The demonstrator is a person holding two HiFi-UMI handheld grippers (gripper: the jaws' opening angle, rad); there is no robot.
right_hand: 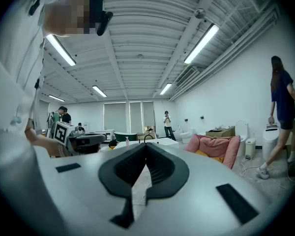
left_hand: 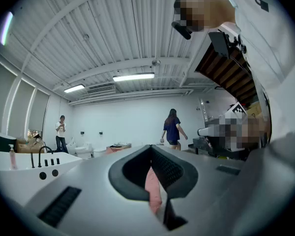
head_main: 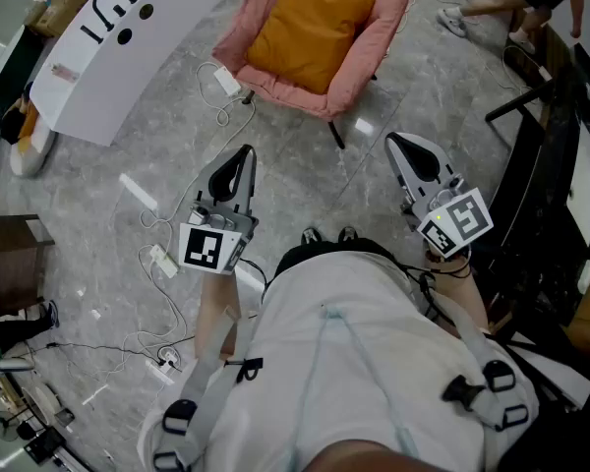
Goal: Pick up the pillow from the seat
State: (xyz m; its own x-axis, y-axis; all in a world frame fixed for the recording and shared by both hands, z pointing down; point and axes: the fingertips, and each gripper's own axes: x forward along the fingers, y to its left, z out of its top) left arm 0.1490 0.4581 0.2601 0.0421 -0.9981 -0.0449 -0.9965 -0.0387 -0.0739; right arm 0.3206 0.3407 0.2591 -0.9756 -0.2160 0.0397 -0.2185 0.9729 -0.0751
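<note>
An orange pillow (head_main: pixel 310 23) lies in the pink padded seat (head_main: pixel 374 47) at the top of the head view, some way ahead of both grippers. My left gripper (head_main: pixel 244 153) is held over the grey floor, below and left of the seat, jaws shut with nothing in them. My right gripper (head_main: pixel 395 142) hovers just right of the seat's front corner, also shut and empty. In the right gripper view the seat (right_hand: pixel 217 145) stands off to the right with a strip of the pillow (right_hand: pixel 206 155) showing. The left gripper view shows only pink through the slit behind its closed jaws.
A white tub-like unit (head_main: pixel 108 47) stands at the upper left. Cables and power strips (head_main: pixel 162 261) trail over the floor, and a white adapter (head_main: pixel 226 82) lies by the seat. A black desk frame (head_main: pixel 560 165) lines the right side. A person (right_hand: pixel 283 102) walks nearby.
</note>
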